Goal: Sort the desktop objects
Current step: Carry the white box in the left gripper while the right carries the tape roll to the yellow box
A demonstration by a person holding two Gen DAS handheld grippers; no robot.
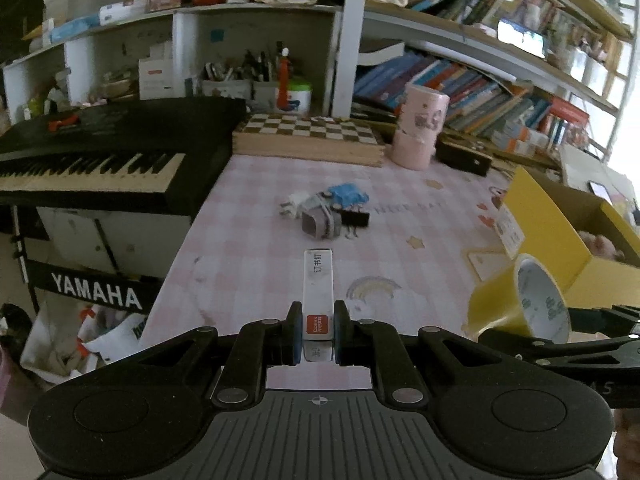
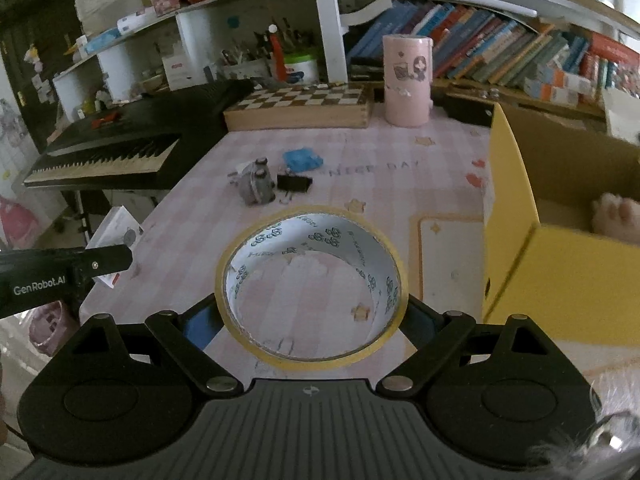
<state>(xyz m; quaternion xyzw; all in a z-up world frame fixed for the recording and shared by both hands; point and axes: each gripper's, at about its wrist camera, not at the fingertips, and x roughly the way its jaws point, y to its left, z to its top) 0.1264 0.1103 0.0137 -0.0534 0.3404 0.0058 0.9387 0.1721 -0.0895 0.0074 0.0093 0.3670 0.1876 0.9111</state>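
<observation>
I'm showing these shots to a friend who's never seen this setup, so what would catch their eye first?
Probably the big roll of yellow tape, held low and centre in the right gripper, whose jaws are spread wide around it. Next comes the slim white staple box pinched upright in the left gripper above the pink checked table. Behind them, the open yellow cardboard box stands at the table's right edge and the black keyboard on the left.
</observation>
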